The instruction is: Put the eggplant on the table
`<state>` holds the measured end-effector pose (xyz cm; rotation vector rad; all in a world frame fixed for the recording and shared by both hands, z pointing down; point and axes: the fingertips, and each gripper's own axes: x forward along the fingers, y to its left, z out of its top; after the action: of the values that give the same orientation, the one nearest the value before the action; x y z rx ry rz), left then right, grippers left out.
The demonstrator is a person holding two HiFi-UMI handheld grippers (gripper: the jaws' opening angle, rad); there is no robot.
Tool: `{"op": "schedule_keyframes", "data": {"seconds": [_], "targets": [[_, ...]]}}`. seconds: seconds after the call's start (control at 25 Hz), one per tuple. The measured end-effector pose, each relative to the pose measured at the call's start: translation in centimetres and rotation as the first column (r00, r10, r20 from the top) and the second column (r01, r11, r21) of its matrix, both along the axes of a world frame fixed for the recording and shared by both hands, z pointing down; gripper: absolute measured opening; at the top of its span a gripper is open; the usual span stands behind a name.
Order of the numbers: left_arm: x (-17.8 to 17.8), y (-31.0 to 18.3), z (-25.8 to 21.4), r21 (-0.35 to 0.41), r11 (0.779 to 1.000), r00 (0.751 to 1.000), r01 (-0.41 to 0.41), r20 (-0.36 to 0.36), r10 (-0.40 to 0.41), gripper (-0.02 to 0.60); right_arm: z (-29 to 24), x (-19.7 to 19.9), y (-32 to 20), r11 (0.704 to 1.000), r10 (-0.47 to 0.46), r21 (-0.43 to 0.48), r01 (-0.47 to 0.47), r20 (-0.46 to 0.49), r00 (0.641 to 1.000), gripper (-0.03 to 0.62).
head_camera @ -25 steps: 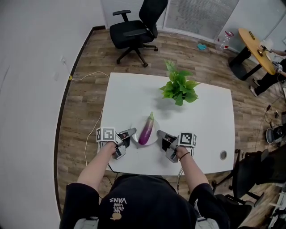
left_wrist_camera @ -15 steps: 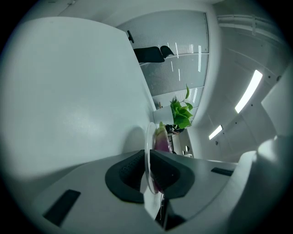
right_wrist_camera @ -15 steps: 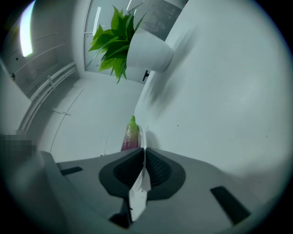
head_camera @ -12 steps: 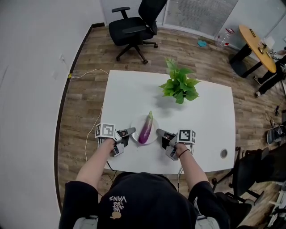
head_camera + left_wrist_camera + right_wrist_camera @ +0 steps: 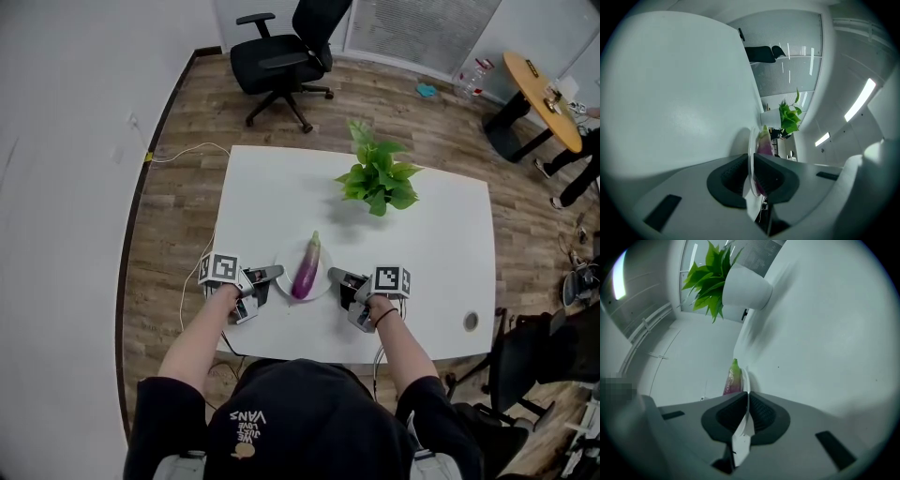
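Note:
A purple eggplant [image 5: 307,267] with a green stem lies on a white plate [image 5: 321,284] near the front edge of the white table [image 5: 281,197]. My left gripper [image 5: 277,273] is shut on the plate's left rim, and my right gripper [image 5: 334,276] is shut on its right rim. In the left gripper view the thin plate rim [image 5: 751,161] runs between the dark pads [image 5: 729,180], with the eggplant [image 5: 764,144] beyond. In the right gripper view the plate rim [image 5: 745,420] is pinched likewise, and the eggplant [image 5: 732,380] lies past it.
A potted green plant [image 5: 377,178] stands at the table's back middle. A round cable hole [image 5: 471,322] sits at the front right. A black office chair [image 5: 286,56] stands beyond the table, and a white cable [image 5: 187,281] hangs off the left side.
The left gripper has rolled slightly, so its marker cube sits more tilted. Both grippers stay at the plate's rims, and the eggplant has not moved.

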<state>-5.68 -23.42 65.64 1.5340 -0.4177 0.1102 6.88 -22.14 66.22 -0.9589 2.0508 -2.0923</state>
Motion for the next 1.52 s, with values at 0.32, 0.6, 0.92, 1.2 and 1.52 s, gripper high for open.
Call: {"op": "schedule_keyframes", "data": {"seconds": [0.32,0.6,0.92,1.2,1.52], "targets": [[-0.7,-0.1,0.2,0.008,1.0,0.999,-0.004,0.04,0.004,0.025,0.3,0.4,-0.1,0.999,-0.018,-0.03,0.016,-0.065,0.998,0.028],[-0.8,0.3,0.5,0.005,0.998,0.992,-0.068,0.111,0.067,0.025,0.0,0.3,-0.5,0.998,-0.065,-0.032,0.06,-0.153,0.986,0.028],[-0.8,0.2,1.1,0.007,0.996,0.973,-0.093,0.211,0.09,0.025,1.0,0.7,-0.3,0.996,-0.077,-0.069,0.063,-0.231,0.97,0.028],[-0.9,0.0,1.1,0.015,0.996,0.972,-0.093,0.218,0.087,0.025,1.0,0.9,-0.6,0.995,-0.093,-0.067,0.077,-0.278,0.956,0.029],[-0.9,-0.1,1.0,0.014,0.996,0.976,-0.085,0.204,0.081,0.025,0.3,1.2,-1.3,0.998,-0.061,-0.034,0.053,-0.302,0.951,0.102]]}}
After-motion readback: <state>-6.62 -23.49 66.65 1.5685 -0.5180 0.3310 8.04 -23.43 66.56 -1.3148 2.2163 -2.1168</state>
